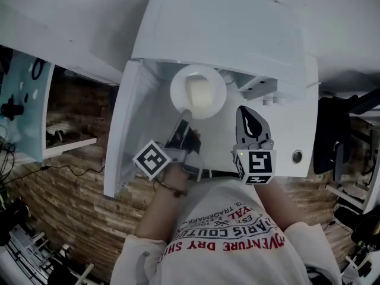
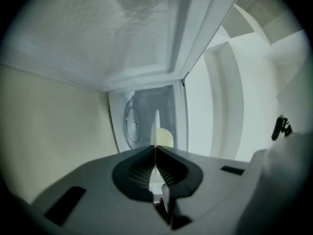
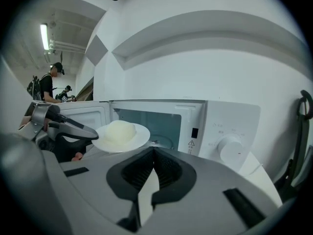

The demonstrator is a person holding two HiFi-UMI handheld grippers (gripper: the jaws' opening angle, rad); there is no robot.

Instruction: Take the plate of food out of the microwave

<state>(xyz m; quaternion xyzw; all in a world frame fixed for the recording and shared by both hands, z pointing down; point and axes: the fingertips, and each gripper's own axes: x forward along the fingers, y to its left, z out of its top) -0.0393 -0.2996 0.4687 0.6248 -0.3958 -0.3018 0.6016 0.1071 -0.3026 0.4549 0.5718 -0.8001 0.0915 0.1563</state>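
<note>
The left gripper (image 1: 185, 115) is pinched shut on the rim of the round white plate (image 1: 178, 82). The plate carries a pale yellow mound of food (image 1: 200, 91) and is held clear in front of the white microwave oven (image 1: 225, 28), at its open cavity and beside its swung-out door (image 1: 127, 123). The right gripper (image 1: 245, 116) has its jaws pressed together on nothing, in front of the microwave's control panel with its round knob (image 3: 230, 148).
</note>
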